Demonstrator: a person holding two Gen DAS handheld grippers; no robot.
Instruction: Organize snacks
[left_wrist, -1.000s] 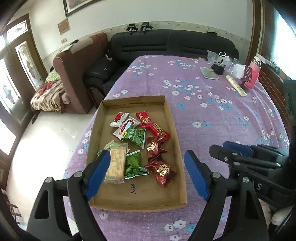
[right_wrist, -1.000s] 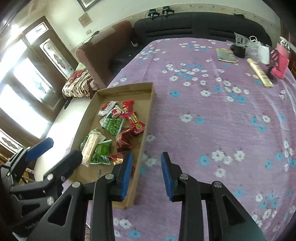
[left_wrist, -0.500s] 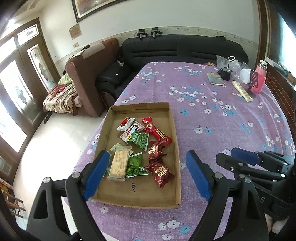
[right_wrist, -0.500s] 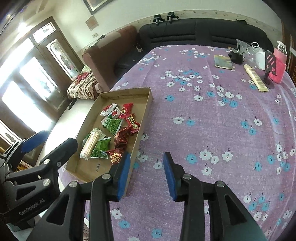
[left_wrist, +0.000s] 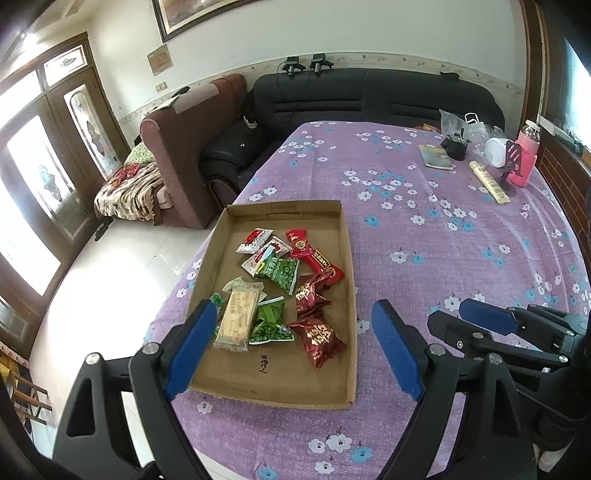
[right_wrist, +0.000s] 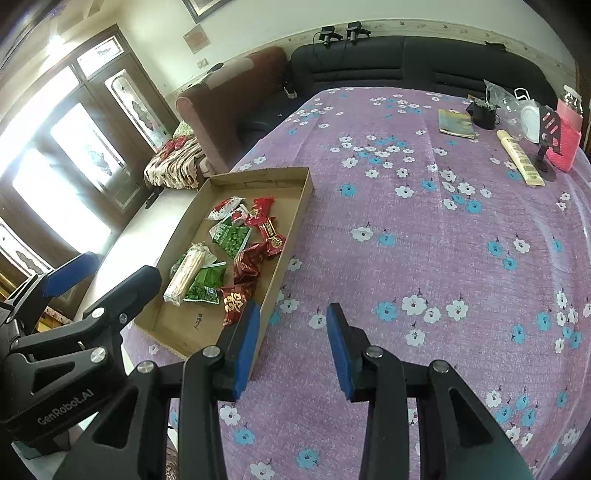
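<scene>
Both tilted down over table: left gripper (left_wrist: 291, 339) wide above snack tray (left_wrist: 314, 400), right gripper (right_wrist: 291, 339) narrow, both empty.

Both wrist views look obliquely down, near table; share cardboard tray (left_wrist: 343, 236).

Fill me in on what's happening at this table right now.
A person holds a two-finger gripper in each hand above a table with a purple flowered cloth. All the snacks lie in a shallow cardboard tray: red packets, green pea packets and a pale biscuit pack. The left gripper hangs wide open over the near end of the tray. The right gripper hovers beside the tray with a narrower gap. Neither holds anything.
</scene>
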